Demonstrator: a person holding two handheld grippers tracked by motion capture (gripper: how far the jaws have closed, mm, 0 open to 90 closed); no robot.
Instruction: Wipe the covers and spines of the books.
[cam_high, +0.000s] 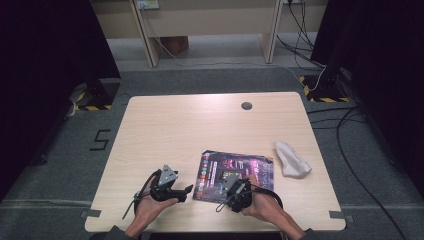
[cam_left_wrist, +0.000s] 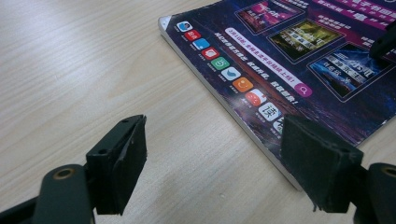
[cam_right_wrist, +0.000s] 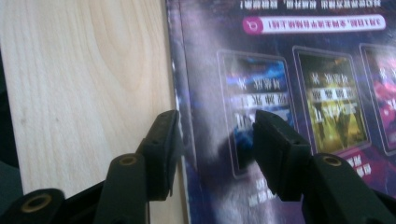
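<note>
A dark purple magazine (cam_high: 235, 175) lies flat on the light wooden table (cam_high: 200, 125), near its front edge. My left gripper (cam_high: 188, 192) rests on the table just left of the magazine, pointing at it. In the left gripper view its jaws (cam_left_wrist: 215, 163) stand wide open, with the magazine's (cam_left_wrist: 289, 51) left edge running between and ahead of them. My right gripper (cam_high: 232, 190) sits over the magazine's near edge. In the right gripper view its jaws (cam_right_wrist: 215, 140) are apart above the cover (cam_right_wrist: 280, 70), one jaw at the cover's edge, gripping nothing.
A crumpled white cloth (cam_high: 291, 160) lies to the right of the magazine. A round cable hole (cam_high: 246, 105) sits near the table's far edge. Bare wood stretches across the left and far parts of the table. Cables and desk legs stand beyond.
</note>
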